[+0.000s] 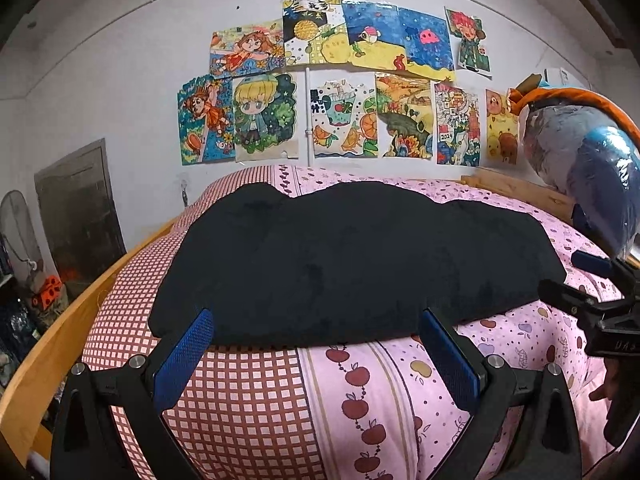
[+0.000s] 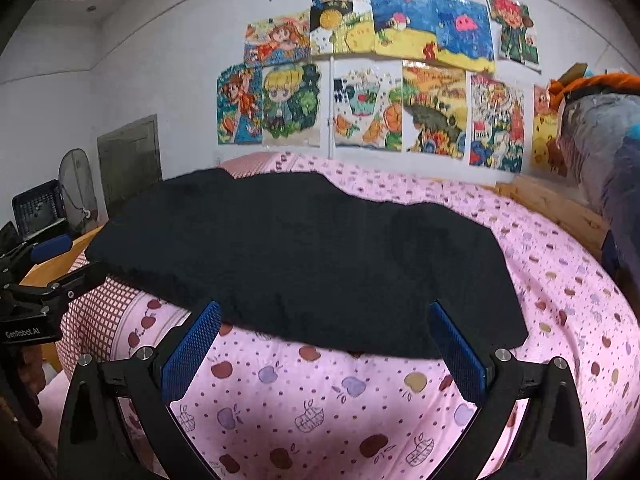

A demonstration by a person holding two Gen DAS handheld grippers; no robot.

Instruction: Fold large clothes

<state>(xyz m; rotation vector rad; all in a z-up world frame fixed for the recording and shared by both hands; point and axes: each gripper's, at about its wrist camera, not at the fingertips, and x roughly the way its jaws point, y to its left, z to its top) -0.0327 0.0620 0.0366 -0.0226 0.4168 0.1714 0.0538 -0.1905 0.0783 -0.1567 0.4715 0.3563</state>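
Observation:
A large black garment (image 1: 352,260) lies folded into a long band across the bed, on the pink apple-print cover (image 1: 360,400). It also shows in the right wrist view (image 2: 304,256). My left gripper (image 1: 316,322) is open, its blue pads just short of the garment's near edge, toward its left half. My right gripper (image 2: 326,316) is open too, its pads at the near edge of the garment's right half. Neither holds anything. The right gripper shows at the edge of the left wrist view (image 1: 592,300), the left gripper at the edge of the right wrist view (image 2: 36,280).
A red-checked cover (image 1: 240,400) lies on the bed's left part. A wooden bed rail (image 1: 52,348) runs along the left. A plastic-wrapped bundle (image 1: 584,160) stands at the right. Drawings (image 1: 332,80) hang on the wall behind. A fan (image 2: 78,188) and a crate (image 2: 38,208) stand at left.

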